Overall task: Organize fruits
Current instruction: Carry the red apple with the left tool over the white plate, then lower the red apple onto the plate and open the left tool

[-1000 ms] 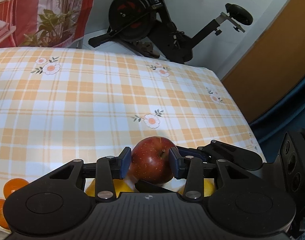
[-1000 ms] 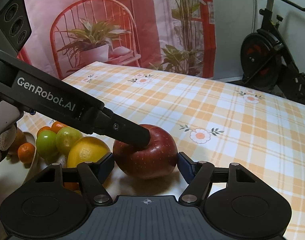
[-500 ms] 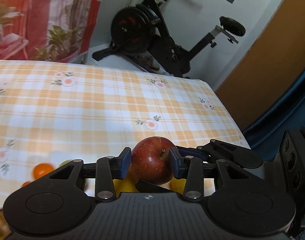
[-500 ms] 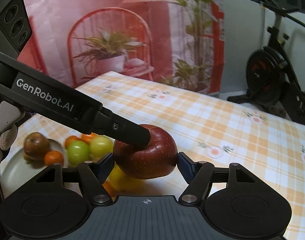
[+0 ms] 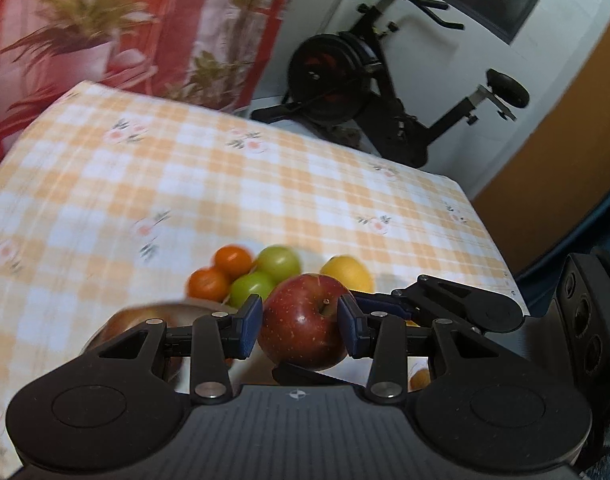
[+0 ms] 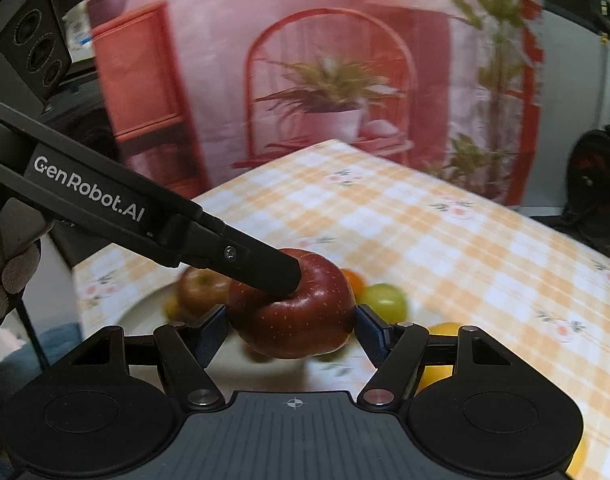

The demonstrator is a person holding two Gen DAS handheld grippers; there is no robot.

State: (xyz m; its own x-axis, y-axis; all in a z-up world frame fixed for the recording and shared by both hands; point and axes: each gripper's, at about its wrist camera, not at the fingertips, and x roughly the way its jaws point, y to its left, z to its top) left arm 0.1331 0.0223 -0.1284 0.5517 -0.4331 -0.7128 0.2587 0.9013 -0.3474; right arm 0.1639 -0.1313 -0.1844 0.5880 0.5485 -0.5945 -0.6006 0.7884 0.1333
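gripping speckled red apple, both claws.

You have two red apples, two oranges, two green fruits and one lemon around the plate.

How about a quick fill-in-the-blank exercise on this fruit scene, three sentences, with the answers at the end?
1. The left gripper and the right gripper both clamp one ___ apple.
2. Just left of the two green fruits lie ___ orange fruits.
3. The printed backdrop shows a potted ___.
Missing words: red; two; plant.
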